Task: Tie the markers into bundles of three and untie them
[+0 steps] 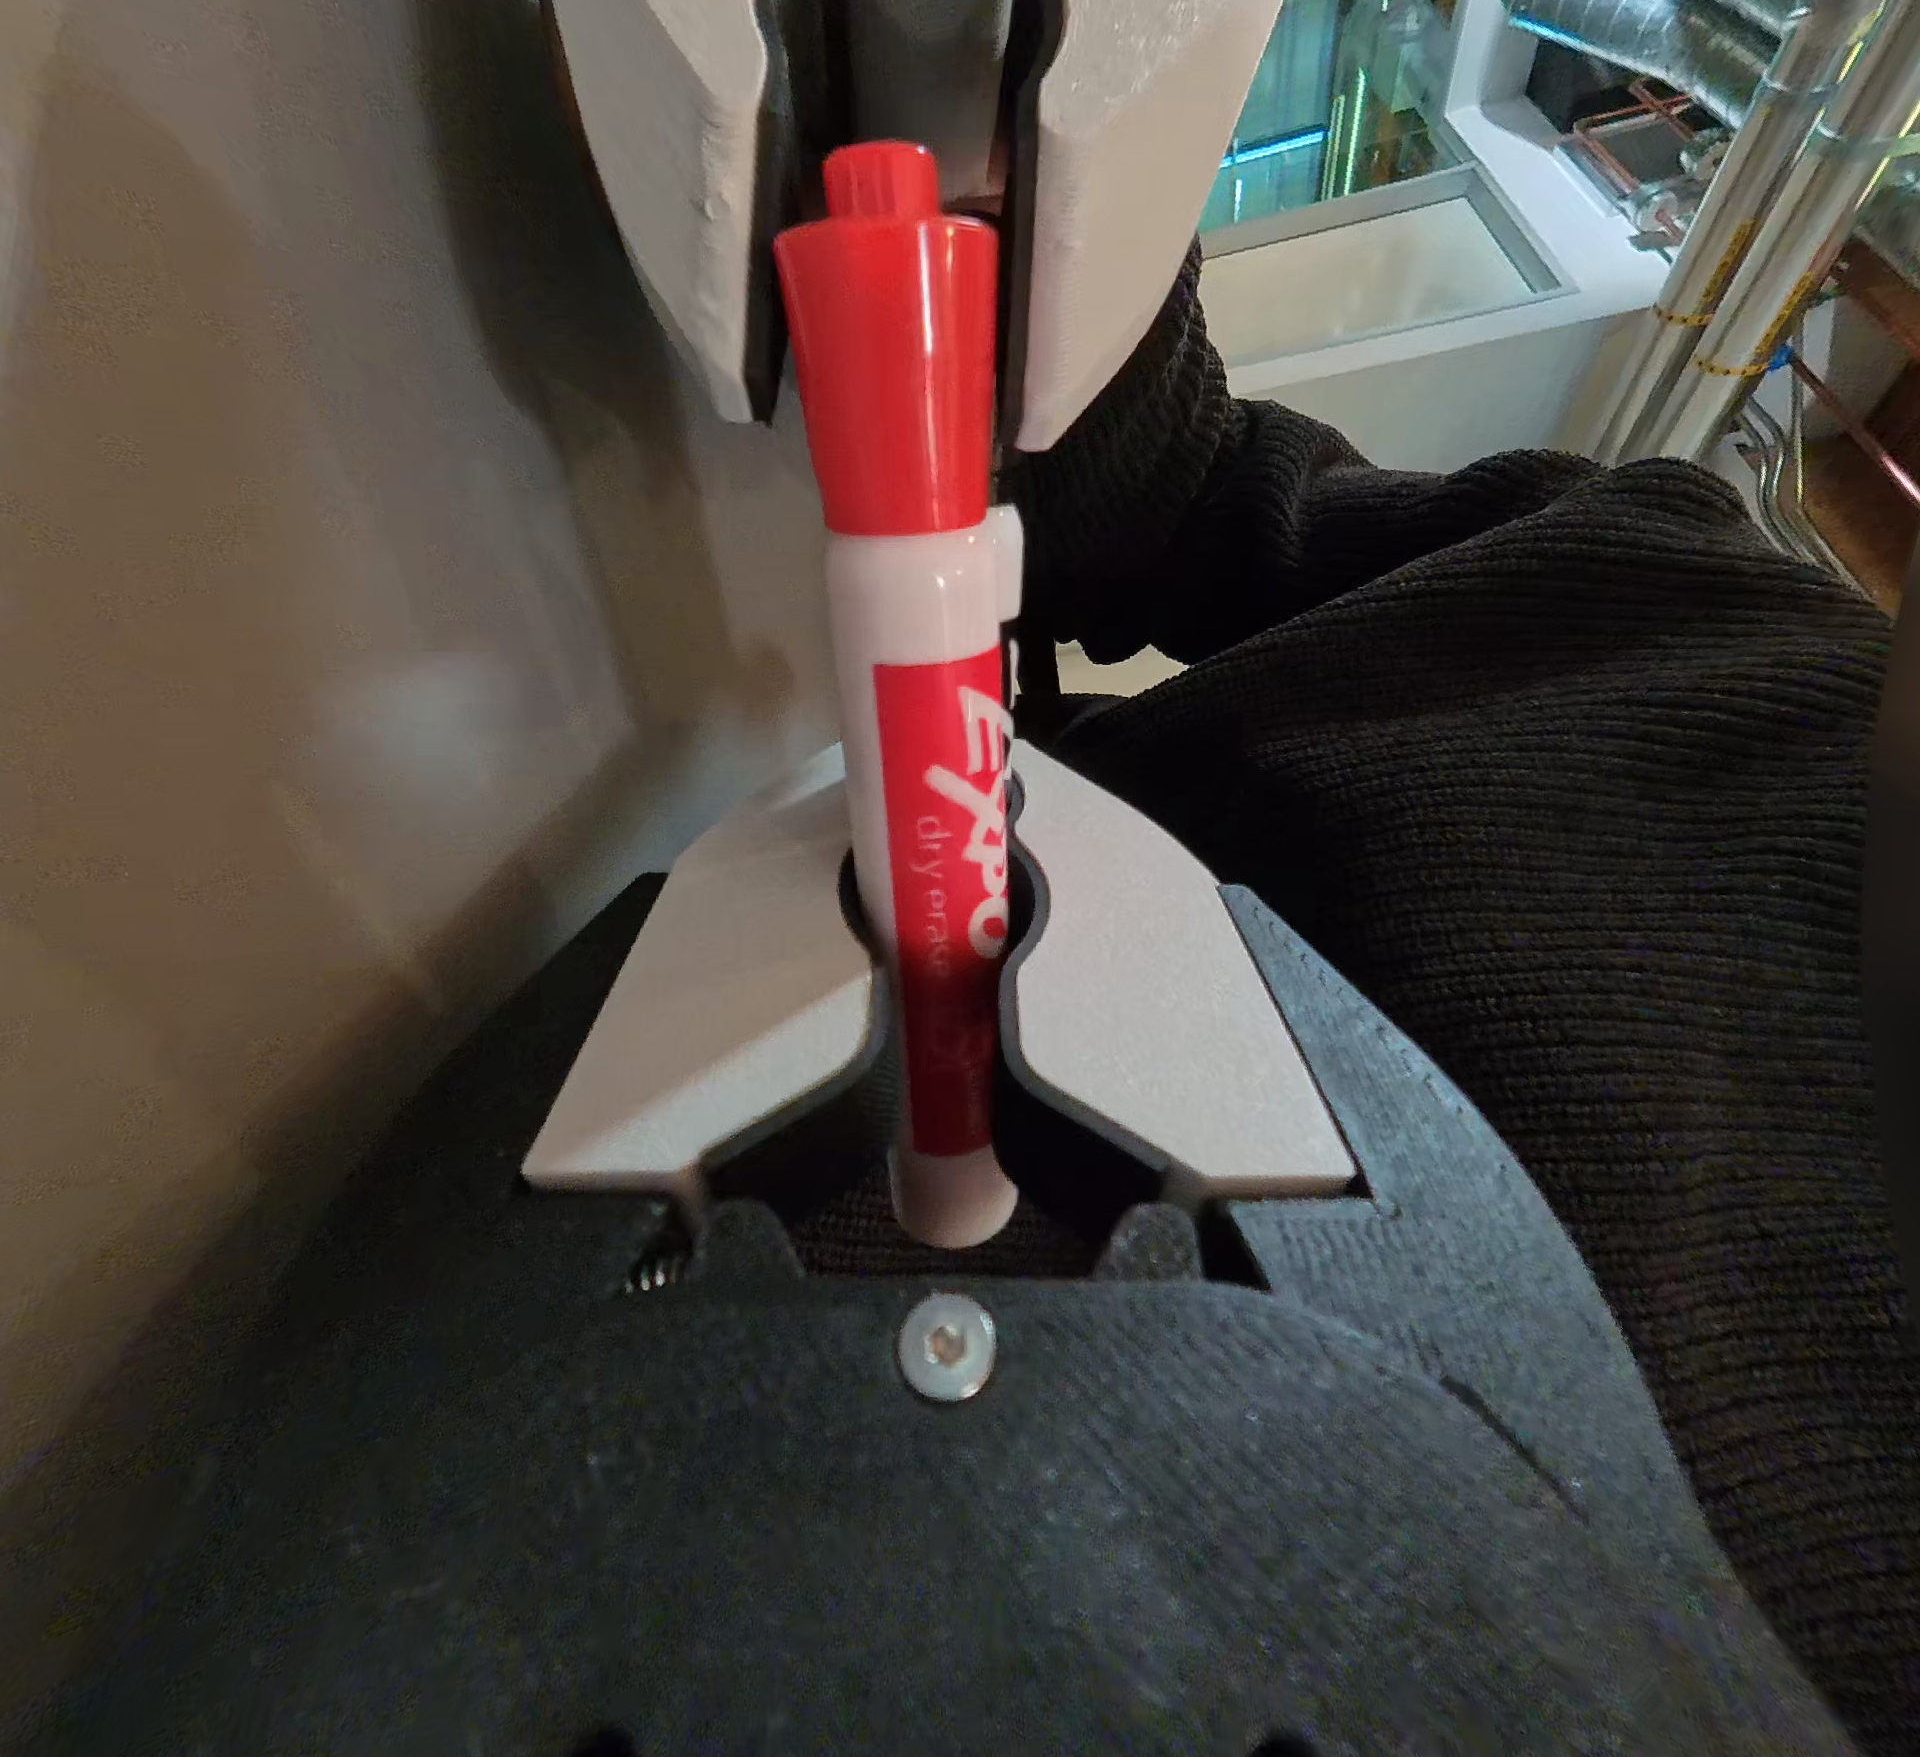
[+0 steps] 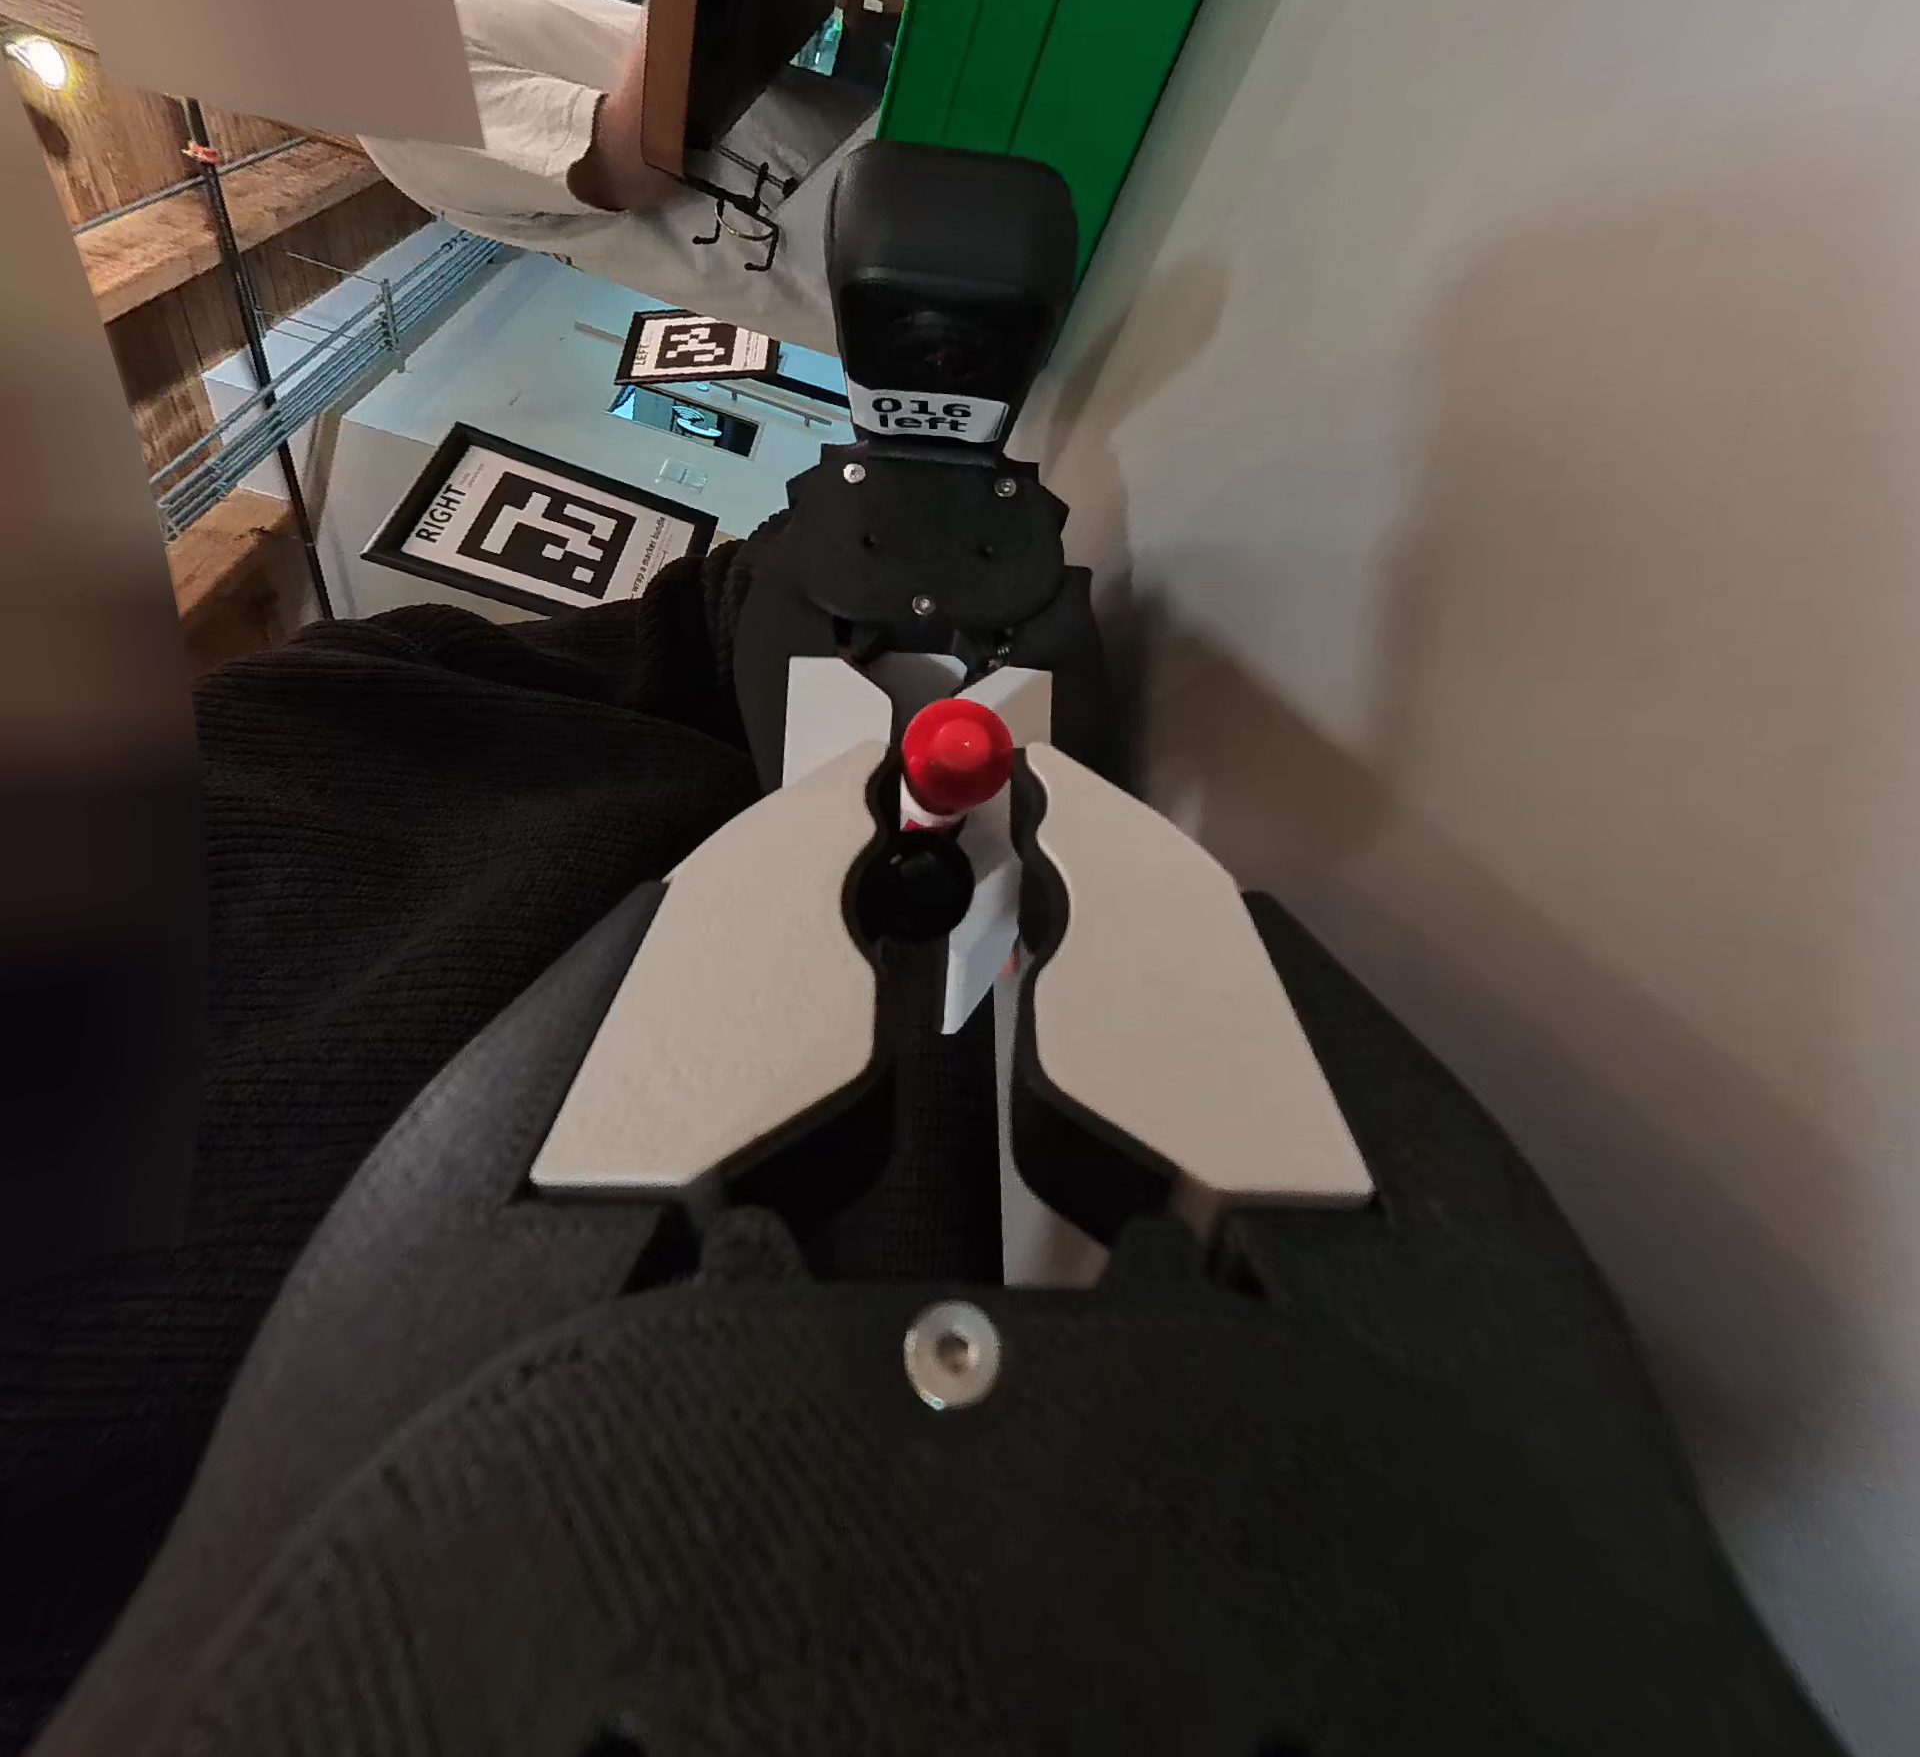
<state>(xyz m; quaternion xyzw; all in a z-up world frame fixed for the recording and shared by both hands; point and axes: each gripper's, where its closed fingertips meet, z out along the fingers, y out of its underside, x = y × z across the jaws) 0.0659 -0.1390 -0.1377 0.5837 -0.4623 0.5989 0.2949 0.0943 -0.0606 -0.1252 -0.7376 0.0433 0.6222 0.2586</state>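
left gripper clamps the red marker — right gripper flanks its cap, grip unclear, tip hidden.

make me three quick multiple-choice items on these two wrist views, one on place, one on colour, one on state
1. Where is the marker?
A. between the fingers of both grippers
B. lying on a table
C. inside a cup

2. What colour is its cap?
A. blue
B. red
C. green

3. How is the left gripper?
A. wide open, empty
B. out of view
C. shut on the marker

Answers: 1 A, its body sits in the left gripper while the right gripper flanks the cap; 2 B, the cap is red in both views; 3 C, its fingers press the barrel.
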